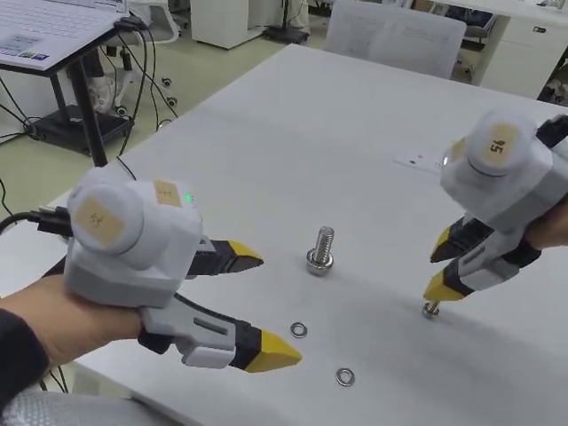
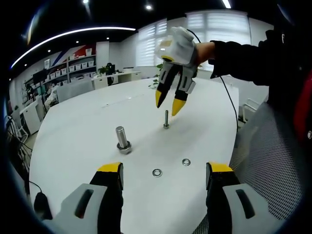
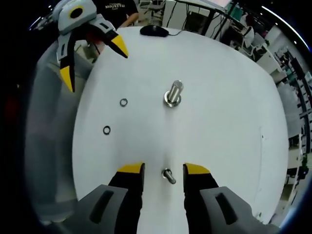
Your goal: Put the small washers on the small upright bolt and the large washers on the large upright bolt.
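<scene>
Washers: two lie flat on the white surface (image 1: 266, 160) at its near edge, holes facing up. The far washer (image 1: 298, 330) and the near washer (image 1: 345, 377) lie a little apart. Whether each is small or large I cannot tell.
Key relation: both washers lie just ahead of the left gripper (image 1: 257, 302), and in the left gripper view they sit between the lines of its two fingers. This is the nearer hand. A flat ring gives little edge to pinch, so in my judgement the pick calls for a steep, tip-down approach.
Left fingers: wide apart, nothing between them.
Large bolt (image 1: 320, 250): upright, beyond the washers at mid-surface. It has a wide collar at its base, and I cannot tell whether that is a seated washer.
Small bolt (image 1: 430, 309): upright, to the right of the washers and well apart from the large bolt, shaft bare as far as can be seen.
Right gripper (image 1: 439, 269): pointed down over the small bolt, which sits between its fingertips in the right gripper view.
Right fingers: apart, holding nothing.
Progress: judged incomplete, with two washers unplaced.
</scene>
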### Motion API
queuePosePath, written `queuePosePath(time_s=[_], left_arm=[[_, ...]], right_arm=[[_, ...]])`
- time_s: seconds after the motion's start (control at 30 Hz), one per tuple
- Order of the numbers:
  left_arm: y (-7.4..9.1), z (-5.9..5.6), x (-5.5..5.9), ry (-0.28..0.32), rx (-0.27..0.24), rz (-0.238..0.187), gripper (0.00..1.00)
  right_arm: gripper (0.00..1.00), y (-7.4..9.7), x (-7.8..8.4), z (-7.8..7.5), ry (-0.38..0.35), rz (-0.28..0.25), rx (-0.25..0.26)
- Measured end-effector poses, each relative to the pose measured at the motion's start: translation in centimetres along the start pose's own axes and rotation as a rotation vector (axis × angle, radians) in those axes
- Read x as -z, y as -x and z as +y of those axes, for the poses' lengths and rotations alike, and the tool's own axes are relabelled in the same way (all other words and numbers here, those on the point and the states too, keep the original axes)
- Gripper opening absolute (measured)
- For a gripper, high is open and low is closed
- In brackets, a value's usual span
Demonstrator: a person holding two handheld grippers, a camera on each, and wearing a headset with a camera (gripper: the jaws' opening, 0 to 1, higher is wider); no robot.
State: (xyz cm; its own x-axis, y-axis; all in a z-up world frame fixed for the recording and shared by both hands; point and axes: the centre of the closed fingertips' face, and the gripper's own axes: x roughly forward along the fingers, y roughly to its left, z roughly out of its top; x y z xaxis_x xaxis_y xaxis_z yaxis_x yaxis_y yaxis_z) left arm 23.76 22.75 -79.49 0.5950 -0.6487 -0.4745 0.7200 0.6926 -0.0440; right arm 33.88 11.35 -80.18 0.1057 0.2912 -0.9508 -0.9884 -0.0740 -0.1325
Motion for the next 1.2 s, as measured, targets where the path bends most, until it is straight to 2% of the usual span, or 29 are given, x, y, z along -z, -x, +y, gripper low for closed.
queuePosePath(time_s=[0.27,0.57,0.87,1.2], left_arm=[[0.1,-0.1,-0.1,-0.005,0.000,-0.002,0.68],[0.1,-0.1,-0.3,-0.014,-0.001,-0.005,0.68],[0.0,0.0,-0.5,-0.018,-0.006,-0.015,0.68],[-0.1,-0.1,-0.6,-0.027,-0.009,-0.014,0.68]], right_arm=[[0.33,0.8,-2.5,2.1,0.058,-0.030,-0.017],[0.33,0.0,-3.8,4.3,0.111,-0.037,-0.054],[0.32,-2.1,-4.1,7.2,0.133,-0.023,-0.120],[0.32,-5.0,-3.0,10.1,0.121,0.012,-0.196]])
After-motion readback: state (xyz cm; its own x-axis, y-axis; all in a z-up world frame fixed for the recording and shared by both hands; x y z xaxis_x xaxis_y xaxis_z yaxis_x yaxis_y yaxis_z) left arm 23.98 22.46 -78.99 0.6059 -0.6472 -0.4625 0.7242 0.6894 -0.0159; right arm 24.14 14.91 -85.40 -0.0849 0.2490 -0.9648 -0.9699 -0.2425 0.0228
